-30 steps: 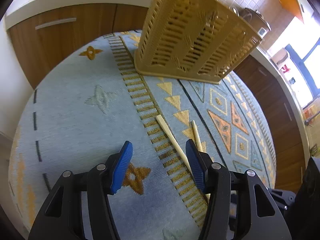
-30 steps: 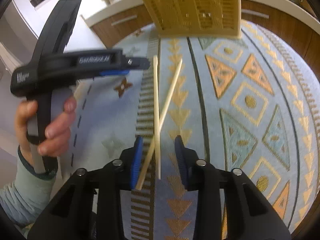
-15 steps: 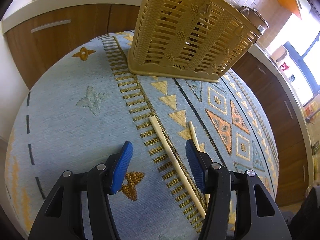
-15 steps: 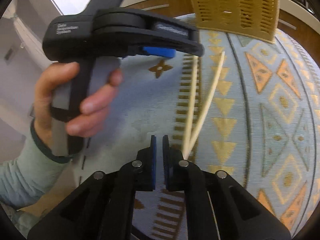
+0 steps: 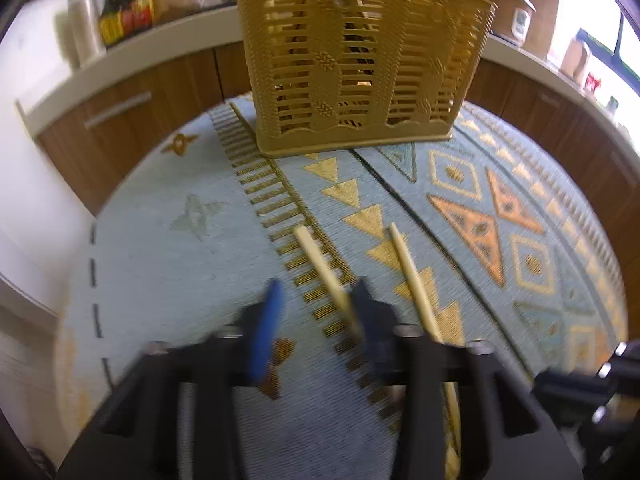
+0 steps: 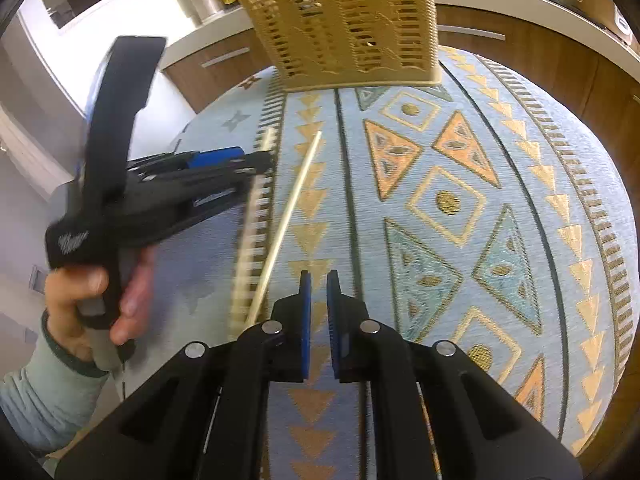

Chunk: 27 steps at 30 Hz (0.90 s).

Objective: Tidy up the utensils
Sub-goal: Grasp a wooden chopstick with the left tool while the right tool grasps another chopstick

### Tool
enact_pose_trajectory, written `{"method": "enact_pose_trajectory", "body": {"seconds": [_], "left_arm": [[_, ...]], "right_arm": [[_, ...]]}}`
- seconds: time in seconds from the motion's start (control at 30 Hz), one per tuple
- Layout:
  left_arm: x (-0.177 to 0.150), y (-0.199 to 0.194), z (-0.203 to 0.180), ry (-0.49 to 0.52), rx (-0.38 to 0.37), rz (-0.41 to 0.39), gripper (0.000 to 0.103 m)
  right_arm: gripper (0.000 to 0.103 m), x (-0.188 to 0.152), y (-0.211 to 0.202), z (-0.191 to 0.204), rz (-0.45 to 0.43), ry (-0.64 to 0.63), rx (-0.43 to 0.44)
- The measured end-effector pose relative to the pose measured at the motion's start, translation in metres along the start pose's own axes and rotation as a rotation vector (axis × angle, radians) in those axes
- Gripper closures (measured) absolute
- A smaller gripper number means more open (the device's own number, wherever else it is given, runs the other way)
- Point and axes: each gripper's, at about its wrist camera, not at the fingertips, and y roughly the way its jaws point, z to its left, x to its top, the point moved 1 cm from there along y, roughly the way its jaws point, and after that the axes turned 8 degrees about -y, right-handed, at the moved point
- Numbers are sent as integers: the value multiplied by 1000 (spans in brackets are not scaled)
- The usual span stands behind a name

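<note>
Your left gripper (image 5: 316, 320) jaws are closing around the chopstick (image 5: 320, 268) lying before the basket (image 5: 360, 60); centre it. Right gripper (image 6: 318, 316) is pinched empty.

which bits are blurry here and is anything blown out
Left wrist view: left gripper and near chopstick motion-smeared, its jaws closing; window overexposed. Right wrist view: right gripper sharp; left hand and its tool smeared; basket bowed by fisheye.

Two pale wooden chopsticks (image 5: 412, 276) lie side by side on the patterned woven rug (image 5: 480, 208), before the slatted yellow plastic basket (image 5: 360, 60).
</note>
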Motion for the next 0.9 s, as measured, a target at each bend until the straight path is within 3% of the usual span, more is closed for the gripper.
{"method": "enact_pose_trajectory", "body": {"seconds": [0.03,0.13,0.2,0.23,0.33,0.37,0.47,0.6,0.9], "left_arm": [[-1,-1,1,16,0,1,93],[1,-4,13,10,-58,23,96],[1,-6,22,-5,-96,42,98],[1,-7,27,-12,-117,52,98],[-2,-9,37,-30,-156,69,98],[-3,-9,40,-37,-158,73,98],[-4,-10,45,-54,-168,81,98],[-3,-7,45,-55,-172,89,98],[6,-5,48,-58,-207,116,94]], "right_arm": [[96,0,1,1,1,2,9],[84,9,9,2,19,3,40],[50,13,14,8,17,1,43],[48,15,14,13,5,-7,41],[55,22,17,27,0,-50,2],[69,25,20,30,10,-57,-11],[79,29,33,39,57,-80,-25],[96,29,44,58,79,-185,-187],[99,27,14,20,44,-86,-192]]}}
